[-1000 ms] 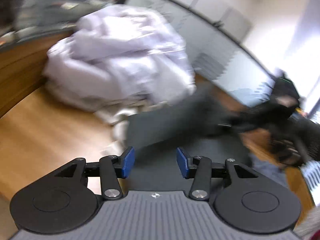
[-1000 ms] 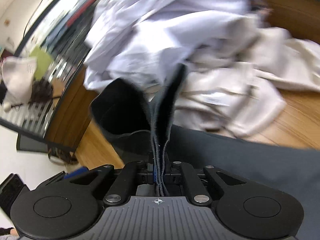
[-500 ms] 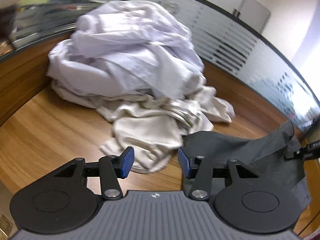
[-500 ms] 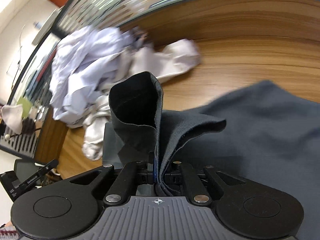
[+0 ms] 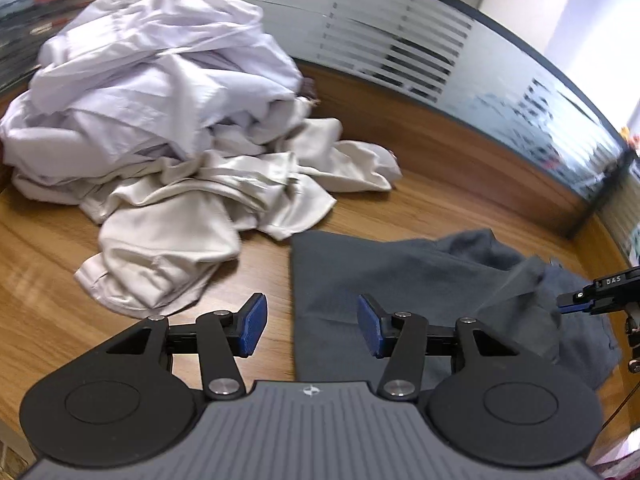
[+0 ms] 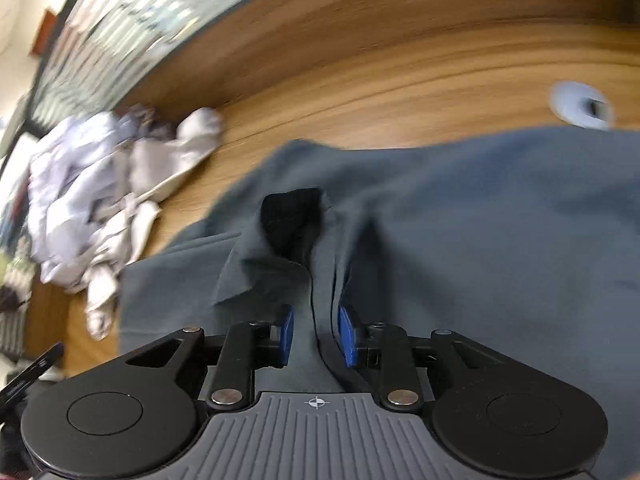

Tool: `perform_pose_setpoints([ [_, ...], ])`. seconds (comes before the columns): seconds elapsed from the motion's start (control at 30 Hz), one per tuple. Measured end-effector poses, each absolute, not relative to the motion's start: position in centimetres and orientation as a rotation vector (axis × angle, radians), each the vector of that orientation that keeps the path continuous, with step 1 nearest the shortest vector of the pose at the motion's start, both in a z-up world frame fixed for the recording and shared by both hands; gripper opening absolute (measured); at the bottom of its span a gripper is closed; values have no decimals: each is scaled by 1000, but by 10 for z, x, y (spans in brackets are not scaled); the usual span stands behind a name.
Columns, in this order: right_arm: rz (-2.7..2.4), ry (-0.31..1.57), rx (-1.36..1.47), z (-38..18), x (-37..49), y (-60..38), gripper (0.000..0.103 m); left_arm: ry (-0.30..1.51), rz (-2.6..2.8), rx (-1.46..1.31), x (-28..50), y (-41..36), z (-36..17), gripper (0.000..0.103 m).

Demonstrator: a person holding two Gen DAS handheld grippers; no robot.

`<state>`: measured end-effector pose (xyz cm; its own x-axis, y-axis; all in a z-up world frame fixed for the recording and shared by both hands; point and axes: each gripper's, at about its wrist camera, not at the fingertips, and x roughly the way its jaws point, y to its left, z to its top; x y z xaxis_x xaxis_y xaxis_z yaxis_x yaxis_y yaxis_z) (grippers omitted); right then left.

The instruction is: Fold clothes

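Note:
A dark grey garment (image 5: 400, 272) lies spread on the wooden table (image 5: 40, 264), with a raised fold at its right side. My left gripper (image 5: 308, 328) is open and empty, just above the garment's left edge. My right gripper (image 6: 314, 336) has its jaws parted, with a fold of the grey garment (image 6: 480, 220) standing loose between them. Its tip (image 5: 592, 300) shows at the right edge of the left wrist view.
A heap of white and cream clothes (image 5: 168, 128) lies at the back left of the table, also in the right wrist view (image 6: 100, 184). A frosted glass partition (image 5: 400, 40) runs behind the table. A white round grommet (image 6: 580, 106) sits in the tabletop.
My right gripper has opened and let go of the grey fold, which has dropped lower onto the garment. The garment now lies flatter. My left gripper stayed open and shifted slightly.

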<state>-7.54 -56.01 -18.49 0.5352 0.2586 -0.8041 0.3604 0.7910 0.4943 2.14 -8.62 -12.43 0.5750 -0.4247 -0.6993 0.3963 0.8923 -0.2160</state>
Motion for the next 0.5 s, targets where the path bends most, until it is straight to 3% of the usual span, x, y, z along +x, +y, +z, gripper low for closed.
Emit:
perform_pose_setpoints([
  [0.2, -116, 965, 541, -171, -114, -554, 32, 892, -524, 59, 31, -107, -147, 58],
  [0.5, -4, 980, 477, -190, -103, -522, 32, 962, -662, 149, 44, -145, -185, 57],
])
